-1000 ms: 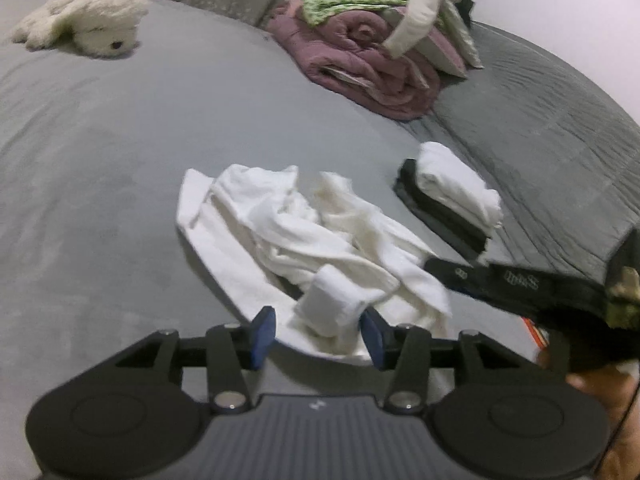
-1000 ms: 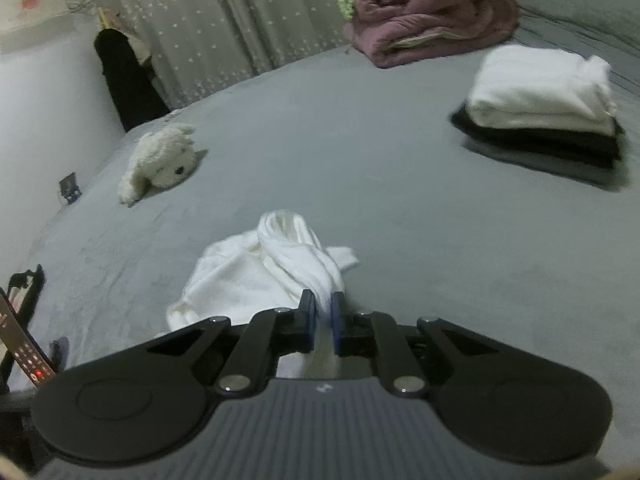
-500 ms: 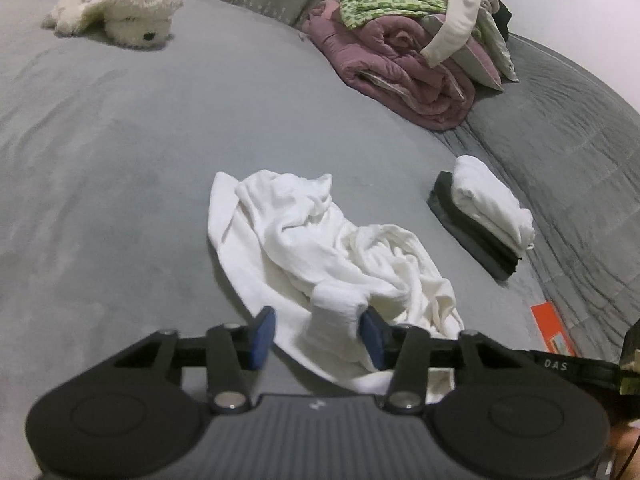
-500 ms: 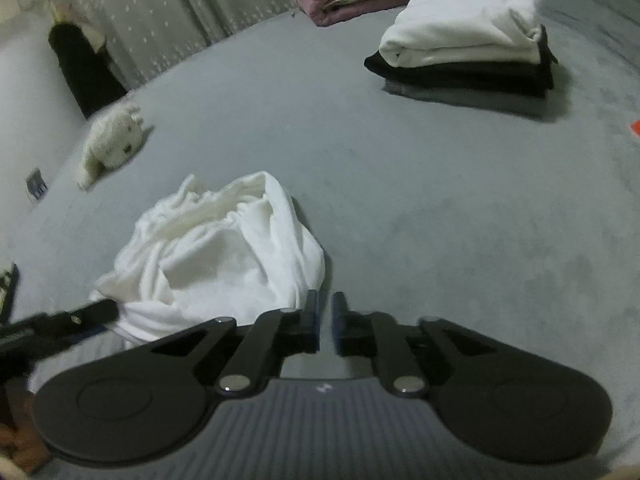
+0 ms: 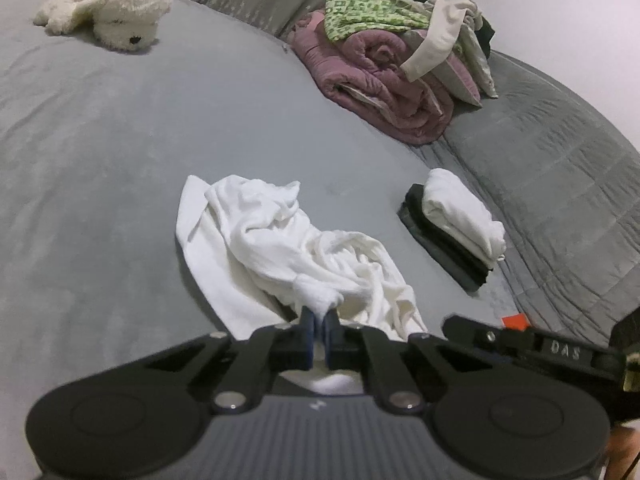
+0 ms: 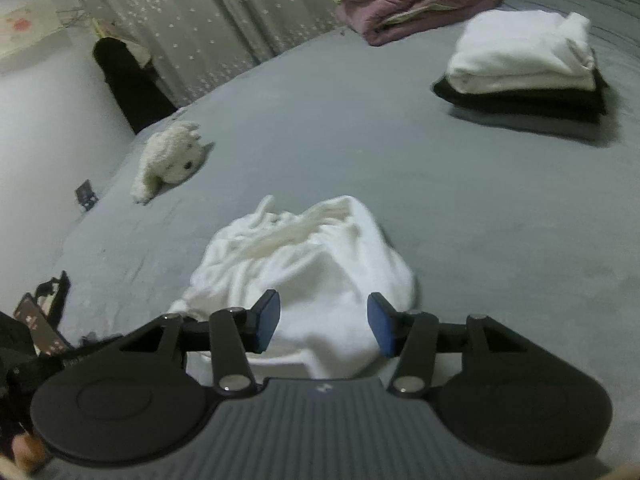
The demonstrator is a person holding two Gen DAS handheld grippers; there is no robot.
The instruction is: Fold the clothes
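Note:
A crumpled white garment (image 5: 280,248) lies in a heap on the grey bed (image 5: 100,152). My left gripper (image 5: 319,334) is shut on a bunched cuff at the garment's near edge, and a tuft of white cloth pokes out past the blue pads. In the right wrist view the same white garment (image 6: 308,256) fills the middle, and my right gripper (image 6: 323,324) hovers open just above its near part, with nothing between the fingers. The right gripper's finger shows as a black bar at the lower right of the left wrist view.
A folded stack (image 5: 456,224), white on black, sits to the right; the folded stack (image 6: 524,68) is at the far right in the right view. A rolled mauve blanket with loose clothes (image 5: 384,64) lies at the back. A white plush toy (image 5: 108,12) rests far left.
My left gripper has closed on the garment's cuff. My right gripper, shut half a second ago, has opened wide and swung over the near part of the garment.

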